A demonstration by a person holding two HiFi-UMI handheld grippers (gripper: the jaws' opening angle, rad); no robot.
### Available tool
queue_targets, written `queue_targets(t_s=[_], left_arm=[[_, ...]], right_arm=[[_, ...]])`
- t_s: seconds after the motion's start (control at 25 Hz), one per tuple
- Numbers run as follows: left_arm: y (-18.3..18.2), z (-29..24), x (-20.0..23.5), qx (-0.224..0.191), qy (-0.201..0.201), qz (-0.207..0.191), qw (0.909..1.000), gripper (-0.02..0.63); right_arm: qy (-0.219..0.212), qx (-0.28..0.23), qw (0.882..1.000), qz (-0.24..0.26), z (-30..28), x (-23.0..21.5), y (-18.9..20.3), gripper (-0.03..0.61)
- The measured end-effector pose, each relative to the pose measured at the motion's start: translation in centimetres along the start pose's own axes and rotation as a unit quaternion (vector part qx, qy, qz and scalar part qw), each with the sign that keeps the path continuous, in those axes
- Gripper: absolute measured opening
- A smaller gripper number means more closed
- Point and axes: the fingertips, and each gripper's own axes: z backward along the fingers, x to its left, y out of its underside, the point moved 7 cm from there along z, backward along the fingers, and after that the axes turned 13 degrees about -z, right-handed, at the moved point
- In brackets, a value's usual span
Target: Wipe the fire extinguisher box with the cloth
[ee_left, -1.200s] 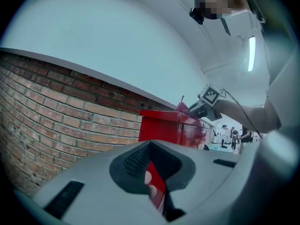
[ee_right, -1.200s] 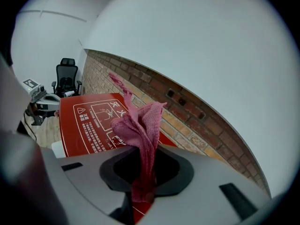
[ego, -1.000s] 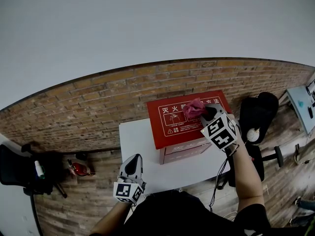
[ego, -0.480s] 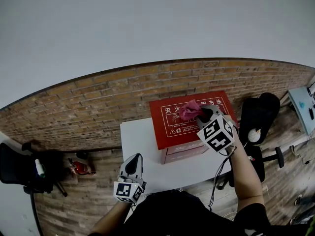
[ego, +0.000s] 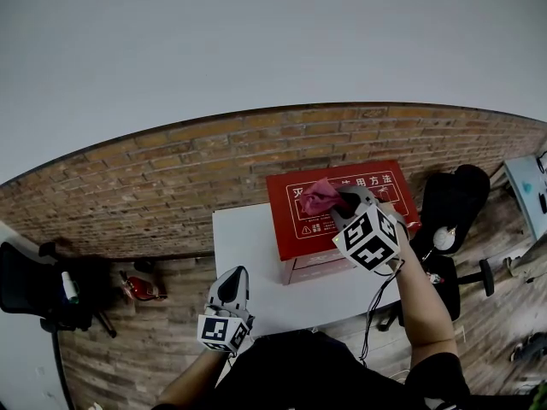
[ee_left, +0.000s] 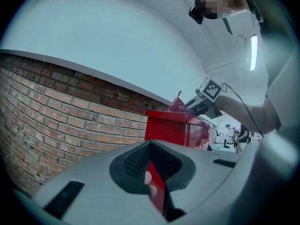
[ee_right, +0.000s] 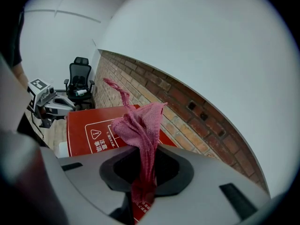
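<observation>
Closer up: cloth (ee_right: 139,125) between right jaws.

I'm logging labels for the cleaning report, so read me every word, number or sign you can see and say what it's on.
"用方法": white title on the red fire extinguisher box lid, its start covered by the pink cloth.
Warning triangle with exclamation mark: same lid.
Small print on the lid and box front: too small to read.
Square black-and-white markers on the left gripper and right gripper: patterns, no words.
</observation>
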Motion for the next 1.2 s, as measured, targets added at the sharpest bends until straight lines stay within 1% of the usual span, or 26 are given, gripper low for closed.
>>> queue_targets(t_s=[0.56, 1.2], left_arm=[[0.1, 0.7, 1.1, 0.004, -0.018, 0.003, 0.9998, 0.034], [0.2, 2.1, 2.7, 0.002, -0.038, 0.006, 0.9993, 0.034]], right_arm=[[-0.037, -0.009, 0.998, 0.043, -1.3, 3.8, -2.7, 0.069], [-0.073, -0.022, 0.994, 0.078, -2.5, 7.9, -5.7, 0.069]])
